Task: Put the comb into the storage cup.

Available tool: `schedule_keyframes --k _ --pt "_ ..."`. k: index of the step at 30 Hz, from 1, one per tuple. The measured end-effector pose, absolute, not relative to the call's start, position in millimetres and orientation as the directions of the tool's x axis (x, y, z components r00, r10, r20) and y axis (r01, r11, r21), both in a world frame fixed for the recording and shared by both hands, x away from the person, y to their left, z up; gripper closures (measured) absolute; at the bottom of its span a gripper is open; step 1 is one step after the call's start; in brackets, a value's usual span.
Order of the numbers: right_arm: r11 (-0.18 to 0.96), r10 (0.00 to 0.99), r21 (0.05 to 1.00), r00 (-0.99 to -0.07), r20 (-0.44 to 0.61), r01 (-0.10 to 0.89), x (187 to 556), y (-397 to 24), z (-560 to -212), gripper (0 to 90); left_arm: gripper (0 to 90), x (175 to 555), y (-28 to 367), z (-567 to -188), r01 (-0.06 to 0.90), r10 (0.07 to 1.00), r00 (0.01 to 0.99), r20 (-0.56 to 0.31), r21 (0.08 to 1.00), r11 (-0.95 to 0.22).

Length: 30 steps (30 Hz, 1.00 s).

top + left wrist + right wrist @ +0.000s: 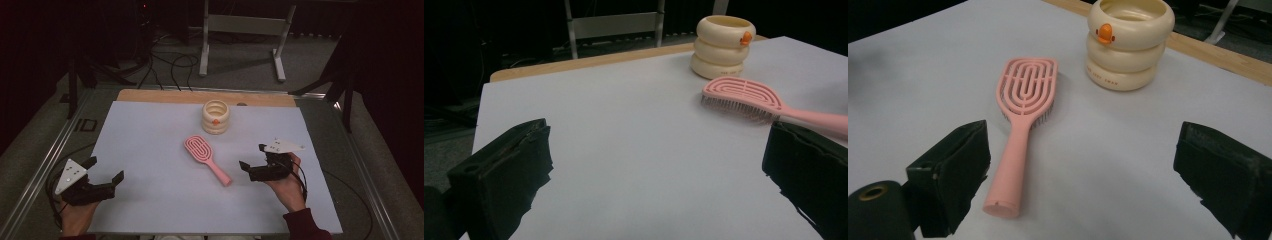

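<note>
On the table's white sheet (150, 200), a pink hairbrush (206, 157) lies bristles down near the middle, just in front of a cream ringed cup (216, 117) (orange duck bill on its side) toward the far edge, while the left gripper (105, 172) at the near left corner and the right gripper (252, 157) near the brush handle both hold their jaws wide apart, empty.

In the left gripper view, the pink brush (749, 97) handle end is hidden behind one jaw and cut off at the right edge. Brush bristles are pressed to the sheet, mostly unseen from above. Small lettering on the cream ringed cup (1128, 42) is too small to be read. The person's forearms are cut off at the bottom edge of the high view.
</note>
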State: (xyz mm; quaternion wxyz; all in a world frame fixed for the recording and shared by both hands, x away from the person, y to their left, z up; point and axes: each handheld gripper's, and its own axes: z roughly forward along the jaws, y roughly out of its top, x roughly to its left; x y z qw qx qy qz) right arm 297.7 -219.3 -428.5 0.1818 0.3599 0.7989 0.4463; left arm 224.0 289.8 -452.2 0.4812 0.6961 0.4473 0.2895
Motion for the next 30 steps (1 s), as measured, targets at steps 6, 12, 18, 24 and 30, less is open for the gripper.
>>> schedule_keyframes --k 6,12,18,24,30 --pt "0.359 0.729 0.837 -0.684 0.025 0.413 301.9 -211.1 -426.8 7.9 0.0 224.2 289.2 -452.2 0.340 0.901 0.434 -0.023 0.930 -0.140" --pt "0.374 0.718 0.828 -0.695 0.026 0.417 305.9 -201.6 -424.6 7.9 0.0 224.4 289.1 -452.4 0.341 0.900 0.436 -0.026 0.930 -0.139" --pt "0.396 0.709 0.818 -0.705 0.017 0.417 310.1 -192.9 -422.8 7.8 0.0 224.7 288.9 -452.7 0.348 0.900 0.436 -0.027 0.927 -0.141" --pt "0.406 0.706 0.809 -0.708 0.018 0.425 313.5 -186.2 -423.4 7.9 0.0 224.6 288.5 -452.4 0.352 0.901 0.433 -0.028 0.925 -0.141" --pt "0.430 0.698 0.786 -0.715 0.022 0.444 320.0 -174.3 -425.9 7.9 0.1 225.0 288.3 -453.2 0.357 0.900 0.434 -0.033 0.924 -0.138"
